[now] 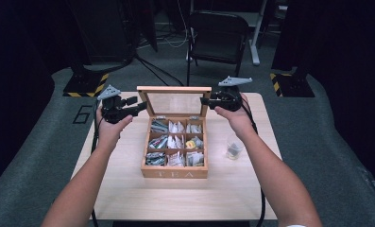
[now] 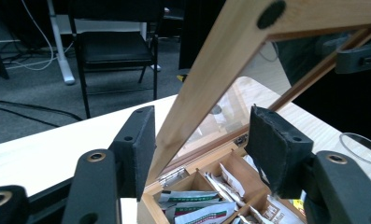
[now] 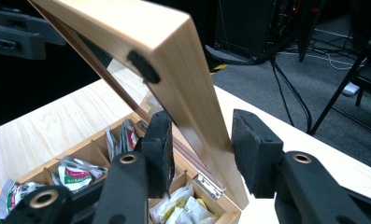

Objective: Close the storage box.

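Observation:
A wooden tea box (image 1: 174, 174) stands mid-table with its glass-paned lid (image 1: 174, 89) raised upright. Several compartments hold tea bags (image 1: 175, 142). My left gripper (image 1: 140, 107) is at the lid's left side. In the left gripper view the left gripper (image 2: 197, 140) is open and straddles the lid's wooden frame (image 2: 206, 70): one pad (image 2: 136, 144) lies against the wood, the other (image 2: 272, 144) stands off it. My right gripper (image 1: 205, 100) is at the lid's right side. In the right gripper view the right gripper (image 3: 199, 135) has both pads against the lid's side rail (image 3: 192, 93).
A small clear glass cup (image 1: 233, 146) stands on the table right of the box. A black folding chair (image 1: 218, 35) and cables are on the floor beyond the table's far edge. Bare tabletop (image 1: 175, 198) lies in front of the box.

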`<action>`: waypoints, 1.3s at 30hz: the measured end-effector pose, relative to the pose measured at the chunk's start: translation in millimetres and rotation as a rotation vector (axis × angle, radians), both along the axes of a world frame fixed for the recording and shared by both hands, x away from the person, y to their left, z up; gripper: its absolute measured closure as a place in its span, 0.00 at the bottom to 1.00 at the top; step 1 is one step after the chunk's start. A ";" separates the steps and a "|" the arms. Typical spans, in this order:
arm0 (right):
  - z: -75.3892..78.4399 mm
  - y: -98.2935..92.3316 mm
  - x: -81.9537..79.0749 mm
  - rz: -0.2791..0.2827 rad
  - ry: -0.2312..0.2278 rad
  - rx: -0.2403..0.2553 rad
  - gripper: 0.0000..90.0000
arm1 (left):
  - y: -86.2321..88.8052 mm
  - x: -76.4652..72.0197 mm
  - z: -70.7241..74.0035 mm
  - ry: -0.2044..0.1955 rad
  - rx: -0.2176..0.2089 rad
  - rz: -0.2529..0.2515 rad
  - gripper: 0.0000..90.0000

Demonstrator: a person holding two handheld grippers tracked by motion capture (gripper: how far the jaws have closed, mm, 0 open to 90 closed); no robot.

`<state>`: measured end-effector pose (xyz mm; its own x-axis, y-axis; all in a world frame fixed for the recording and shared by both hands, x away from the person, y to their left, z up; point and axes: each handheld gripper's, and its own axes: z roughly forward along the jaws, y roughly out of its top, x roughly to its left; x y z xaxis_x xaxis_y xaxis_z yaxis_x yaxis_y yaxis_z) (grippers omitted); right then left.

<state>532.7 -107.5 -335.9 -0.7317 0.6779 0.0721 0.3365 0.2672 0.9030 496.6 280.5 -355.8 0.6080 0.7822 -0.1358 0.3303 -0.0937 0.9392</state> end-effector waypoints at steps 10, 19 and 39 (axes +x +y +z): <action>-3.3 -1.3 -10.7 0.023 -0.018 -0.012 0.64 | -5.3 -2.6 3.4 -0.021 0.018 -0.030 0.55; -6.7 -0.1 -20.6 0.032 -0.031 -0.031 0.63 | -5.5 -8.2 5.8 -0.024 0.034 -0.068 0.56; -7.8 -0.1 -44.4 0.045 -0.079 -0.053 0.61 | -5.3 -25.8 5.3 -0.031 0.072 -0.093 0.58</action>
